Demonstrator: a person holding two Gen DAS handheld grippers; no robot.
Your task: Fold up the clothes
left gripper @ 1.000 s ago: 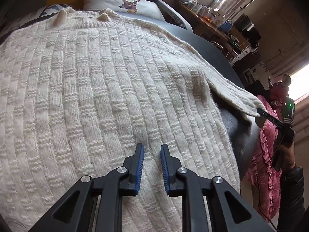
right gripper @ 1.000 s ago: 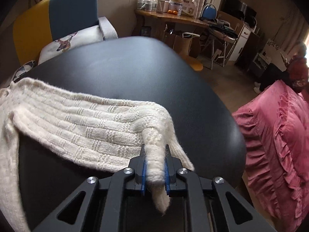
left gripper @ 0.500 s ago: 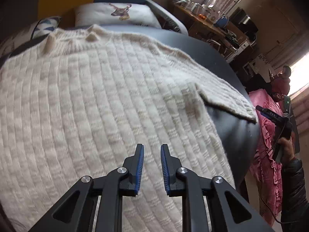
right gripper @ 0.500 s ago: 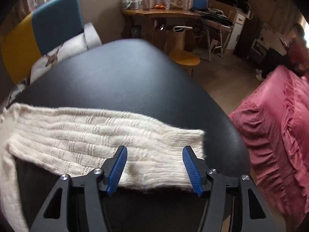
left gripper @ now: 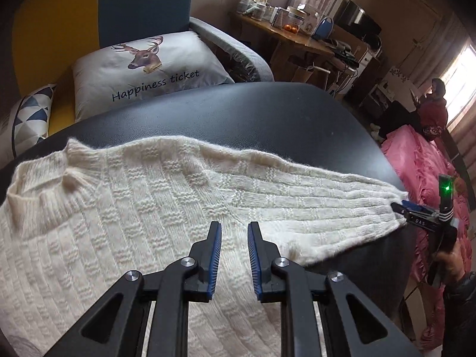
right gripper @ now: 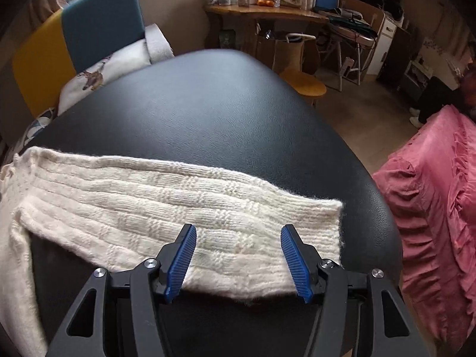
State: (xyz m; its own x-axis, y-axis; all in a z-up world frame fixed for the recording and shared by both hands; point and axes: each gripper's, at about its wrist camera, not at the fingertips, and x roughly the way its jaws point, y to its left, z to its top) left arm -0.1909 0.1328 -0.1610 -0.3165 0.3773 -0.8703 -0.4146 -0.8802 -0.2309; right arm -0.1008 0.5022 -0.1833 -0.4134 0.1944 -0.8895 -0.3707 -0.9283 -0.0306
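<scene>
A cream knitted sweater (left gripper: 119, 208) lies flat on the black table (left gripper: 238, 113), collar at the left. Its sleeve (left gripper: 312, 205) stretches right, towards the table edge. My left gripper (left gripper: 233, 224) hovers over the sweater near the armpit, its fingers a narrow gap apart with nothing between them. In the right wrist view the sleeve (right gripper: 178, 202) lies spread on the table (right gripper: 208, 104). My right gripper (right gripper: 238, 229) stands wide open just over the cuff end and holds nothing. The right gripper (left gripper: 401, 205) also shows at the cuff in the left wrist view.
A sofa with a deer-print pillow (left gripper: 148, 65) sits behind the table. A pink ruffled bed cover (right gripper: 431, 193) is close to the table's right edge. A wooden desk (right gripper: 267, 12) with jars and a round stool (right gripper: 303, 84) stand further back. A person (left gripper: 434, 107) sits far right.
My right gripper let go of the sleeve cuff and opened wide; the sleeve now lies flat. My left gripper moved towards the sleeve and collar side.
</scene>
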